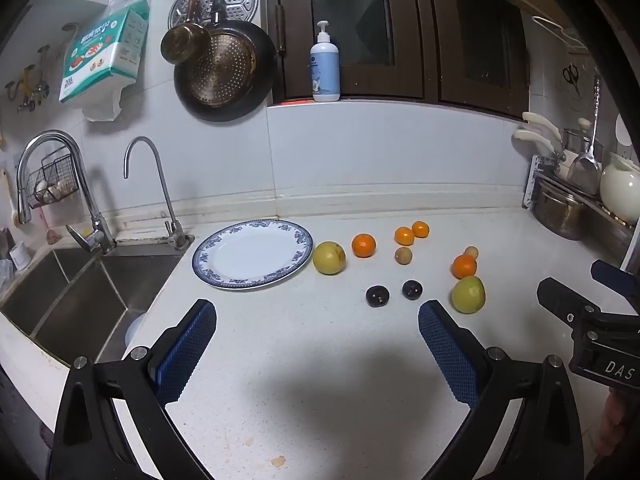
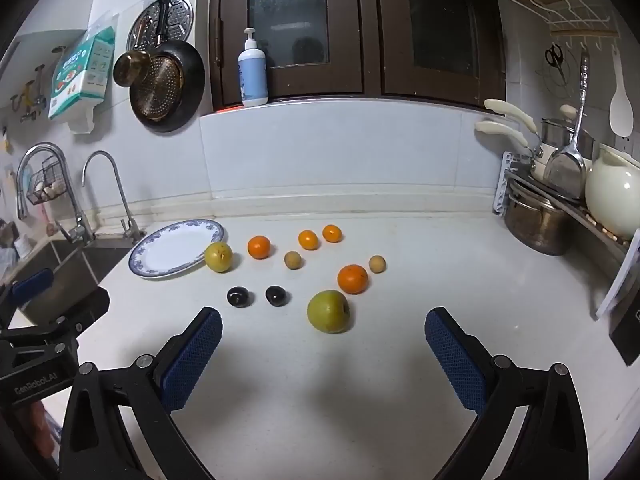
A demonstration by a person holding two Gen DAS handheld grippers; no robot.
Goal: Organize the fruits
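A blue-rimmed white plate [image 1: 208, 258] [image 2: 140, 260] lies on the white counter beside the sink. Right of it lie a yellow pear [image 1: 329, 258] [image 2: 218, 256], several oranges [image 1: 363, 245] [image 2: 352, 279], two small brown fruits [image 1: 403, 255] [image 2: 292, 260], two dark plums [image 1: 377, 296] [image 2: 238, 296] and a green pear [image 1: 468, 294] [image 2: 328, 311]. My left gripper [image 1: 318, 316] is open and empty, short of the plums. My right gripper [image 2: 323, 324] is open and empty, with the green pear just ahead between its fingers. The right gripper also shows at the right edge of the left wrist view [image 1: 576, 304].
A steel sink [image 1: 76, 300] with two taps [image 1: 160, 184] sits to the left. A pot [image 2: 536, 220], white jug [image 2: 612, 196] and utensil rack stand at the right. A pump bottle [image 1: 325, 64] is on the sill; pans hang on the wall [image 1: 224, 68].
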